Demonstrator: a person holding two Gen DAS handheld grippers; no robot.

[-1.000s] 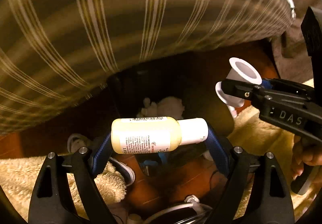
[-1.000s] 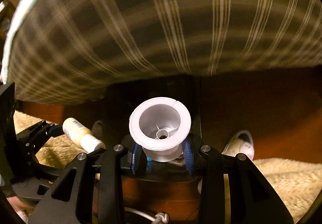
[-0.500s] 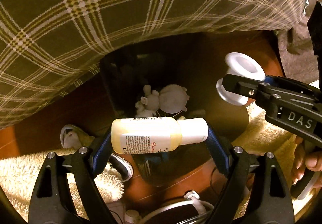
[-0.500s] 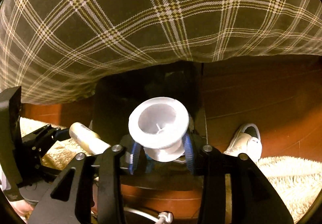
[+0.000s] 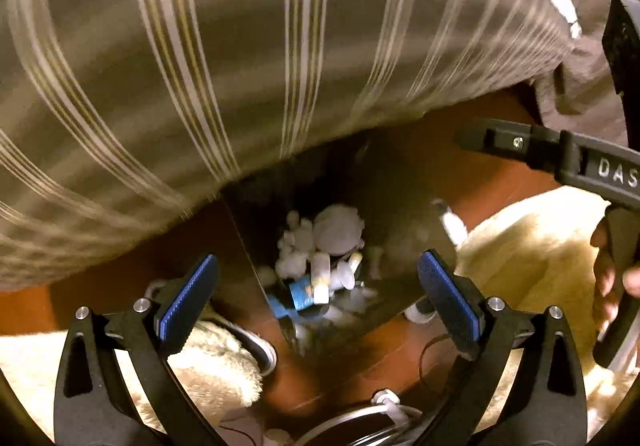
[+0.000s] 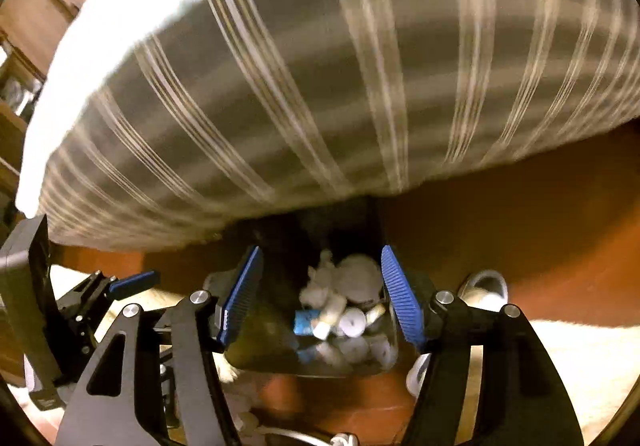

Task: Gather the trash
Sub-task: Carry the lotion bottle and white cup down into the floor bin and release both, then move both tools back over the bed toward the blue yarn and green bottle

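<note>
Both of your tongs now hang released above the dark trash bin [image 5: 384, 181], which stands on the reddish wooden floor [image 6: 520, 213] just below the edge of the plaid blanket [image 5: 240, 45].

Your left gripper [image 5: 316, 294] has just been opening, and its blue pads stand wide apart with nothing between them. A moment ago they clamped a yellow lotion bottle; that bottle has dropped and seems to lie inside the bin among the crumpled white tissues [image 5: 336, 230], beside a blue can [image 5: 302, 292], though blur makes it hard to pick out.

Your right gripper [image 6: 320, 298] has also just been opening, and its jaws are empty too. The white plastic spool [image 6: 352, 322] it carried a moment ago appears to rest inside the bin, near the same blue can.

Both pieces of trash have therefore gone in, so this drop looks finished. Outside the bin, a cream fluffy rug [image 5: 532, 254] lies to its right, and a white shoe [image 6: 484, 290] sits just beside it. Judging by this, you are free to lift away and look for any further trash.
</note>
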